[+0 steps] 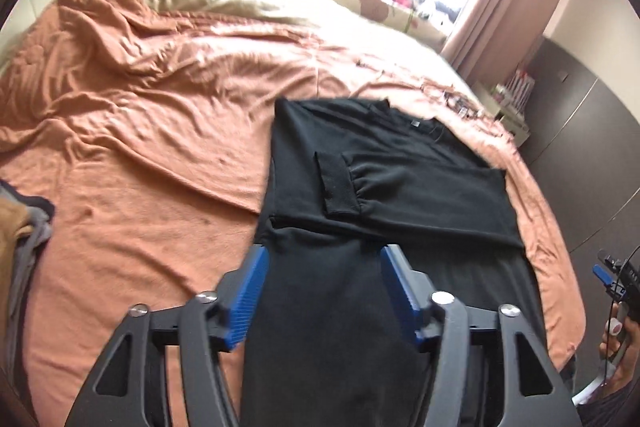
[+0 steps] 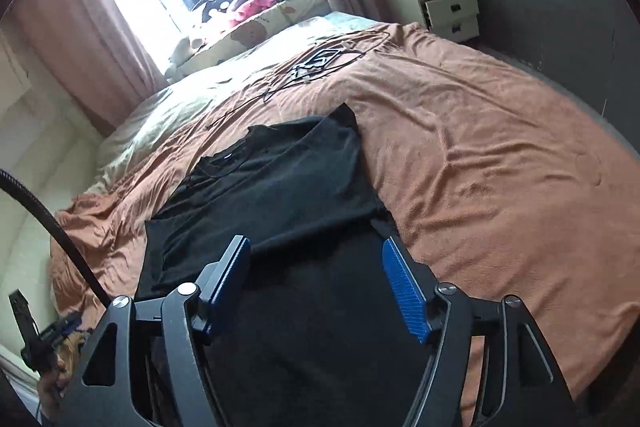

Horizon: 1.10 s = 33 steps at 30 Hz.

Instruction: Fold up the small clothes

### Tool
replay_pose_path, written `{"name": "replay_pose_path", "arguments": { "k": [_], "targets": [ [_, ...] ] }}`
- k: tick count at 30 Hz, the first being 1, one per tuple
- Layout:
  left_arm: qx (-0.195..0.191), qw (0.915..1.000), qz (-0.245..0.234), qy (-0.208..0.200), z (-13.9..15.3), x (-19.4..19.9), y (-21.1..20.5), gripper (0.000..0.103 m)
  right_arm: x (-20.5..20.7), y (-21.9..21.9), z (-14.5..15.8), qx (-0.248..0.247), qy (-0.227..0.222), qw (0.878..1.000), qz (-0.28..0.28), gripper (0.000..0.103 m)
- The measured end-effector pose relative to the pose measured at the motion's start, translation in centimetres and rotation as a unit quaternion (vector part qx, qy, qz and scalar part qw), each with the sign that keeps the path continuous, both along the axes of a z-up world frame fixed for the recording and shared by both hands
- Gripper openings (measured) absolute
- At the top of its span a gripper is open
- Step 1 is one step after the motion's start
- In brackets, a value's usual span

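We see the black sweater (image 1: 384,179) flat on the bed (image 1: 140,155) near its front edge, beneath both spread, empty tongs: left tongs (image 1: 324,259), right tongs (image 2: 316,251).

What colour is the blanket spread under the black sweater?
Orange-brown, plain with no pattern: the wrinkled fleece blanket under the black long-sleeved sweater. Best in the left wrist view.

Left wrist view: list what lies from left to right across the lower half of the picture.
Pile of clothes → bare orange blanket → left gripper open over the black sweater → right gripper at the far edge.
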<state>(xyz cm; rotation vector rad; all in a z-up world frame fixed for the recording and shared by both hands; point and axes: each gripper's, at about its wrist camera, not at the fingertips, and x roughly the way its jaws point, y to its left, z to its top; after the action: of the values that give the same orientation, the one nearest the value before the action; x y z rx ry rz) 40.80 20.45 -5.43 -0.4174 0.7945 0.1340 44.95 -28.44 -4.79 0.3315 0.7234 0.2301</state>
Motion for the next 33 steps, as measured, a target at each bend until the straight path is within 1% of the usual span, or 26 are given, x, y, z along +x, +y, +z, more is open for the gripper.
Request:
{"name": "replay_pose_path", "arguments": {
  "k": [1, 2, 3, 5, 6, 8, 12, 14, 17, 19, 24, 27, 30, 32, 33],
  "targets": [
    [0.005, 0.9999, 0.003, -0.012, 0.7, -1.3, 0.0, 0.077, -1.0, 0.4, 0.7, -0.011, -0.006, 1.0, 0.001, 0.069],
    [0.01, 0.9996, 0.007, -0.024, 1.3, -2.5, 0.0, 0.083, -2.3, 0.7, 1.5, -0.022, -0.015, 1.0, -0.002, 0.069],
    [0.015, 0.9992, 0.01, -0.036, 1.9, -3.7, 0.0, 0.085, -3.8, 0.9, 2.3, -0.032, -0.024, 0.999, -0.008, 0.071],
    [0.021, 0.9982, 0.011, -0.056, 3.0, -6.0, 0.0, 0.094, -6.0, 1.1, 3.3, -0.03, -0.026, 0.999, 0.002, 0.075],
    [0.024, 0.9977, 0.013, -0.062, 3.5, -7.1, 0.0, 0.096, -7.2, 1.0, 3.8, -0.022, -0.026, 0.999, 0.012, 0.075],
    [0.028, 0.9969, 0.015, -0.072, 4.3, -9.3, 0.0, 0.097, -9.4, 0.7, 4.6, -0.02, -0.034, 0.999, 0.015, 0.075],
    [0.045, 0.9943, 0.013, -0.096, 5.6, -14.1, -0.7, 0.097, -13.7, 0.0, 6.0, -0.043, -0.058, 0.997, 0.019, 0.075],
    [0.047, 0.993, 0.005, -0.108, 6.0, -16.1, -1.2, 0.1, -16.3, -0.2, 6.8, -0.058, -0.076, 0.995, 0.015, 0.075],
    [0.066, 0.9904, 0.002, -0.121, 6.4, -19.1, -2.3, 0.1, -19.5, -0.4, 7.2, -0.076, -0.109, 0.991, 0.022, 0.075],
    [0.08, 0.988, 0.003, -0.132, 6.7, -21.0, -3.1, 0.101, -21.6, -0.4, 6.9, -0.086, -0.127, 0.988, 0.03, 0.075],
    [0.105, 0.9835, -0.003, -0.147, 6.6, -24.3, -4.8, 0.102, -24.6, -0.2, 5.3, -0.127, -0.143, 0.981, 0.016, 0.075],
    [0.111, 0.9826, -0.004, -0.149, 6.2, -25.8, -5.5, 0.102, -26.2, 0.4, 4.7, -0.135, -0.134, 0.981, 0.031, 0.075],
    [0.116, 0.9817, -0.005, -0.151, 5.6, -27.3, -6.1, 0.102, -27.8, 1.3, 4.3, -0.161, -0.135, 0.977, 0.038, 0.075],
    [0.123, 0.9807, 0.0, -0.151, 5.3, -28.4, -6.4, 0.102, -29.0, 1.5, 4.2, -0.161, -0.15, 0.975, 0.042, 0.075],
    [0.125, 0.9798, 0.001, -0.157, 5.2, -29.0, -6.6, 0.102, -29.9, 1.3, 4.3, -0.164, -0.168, 0.971, 0.037, 0.075]
  ]
}}
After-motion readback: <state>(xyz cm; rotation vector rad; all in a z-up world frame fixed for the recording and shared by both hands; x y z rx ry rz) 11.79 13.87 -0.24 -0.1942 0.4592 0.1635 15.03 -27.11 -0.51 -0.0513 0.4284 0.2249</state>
